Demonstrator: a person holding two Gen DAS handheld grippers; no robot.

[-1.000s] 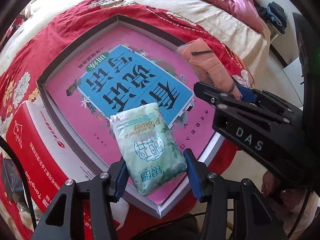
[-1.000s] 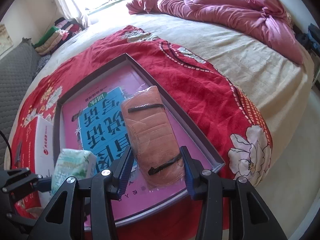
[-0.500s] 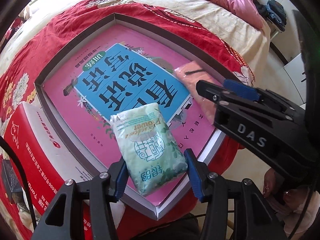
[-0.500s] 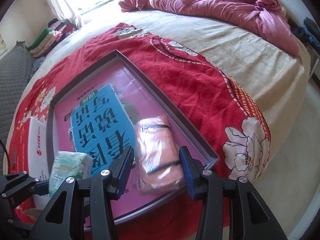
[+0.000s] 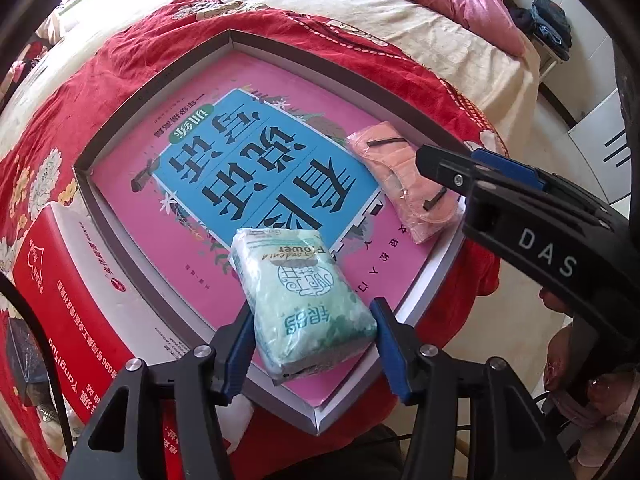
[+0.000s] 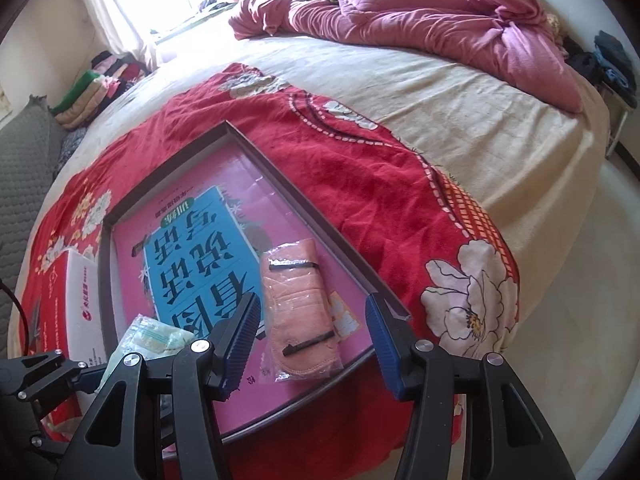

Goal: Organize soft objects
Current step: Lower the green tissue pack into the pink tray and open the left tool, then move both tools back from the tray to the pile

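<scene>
My left gripper point(image 5: 312, 344) is shut on a green tissue pack point(image 5: 300, 296) and holds it over the near corner of the shallow pink box lid point(image 5: 132, 120). An orange cloth in a clear bag point(image 6: 300, 312) lies flat in the lid by its right rim, also in the left wrist view point(image 5: 404, 184). My right gripper point(image 6: 312, 340) is open and empty, its fingers spread wide above the cloth and apart from it. The tissue pack point(image 6: 148, 340) shows at the lower left of the right wrist view.
The lid point(image 6: 304, 208) lies on a red flowered blanket point(image 6: 360, 168) on a bed. A red and white carton point(image 5: 60, 280) stands against the lid's left side. A pink quilt point(image 6: 440, 20) is bunched at the far end. The bed edge and floor point(image 6: 580, 320) are right.
My right gripper has let go of the orange cloth, opened and drawn back; the cloth now lies in the lid. My left gripper still holds the tissue pack, slightly lower.
</scene>
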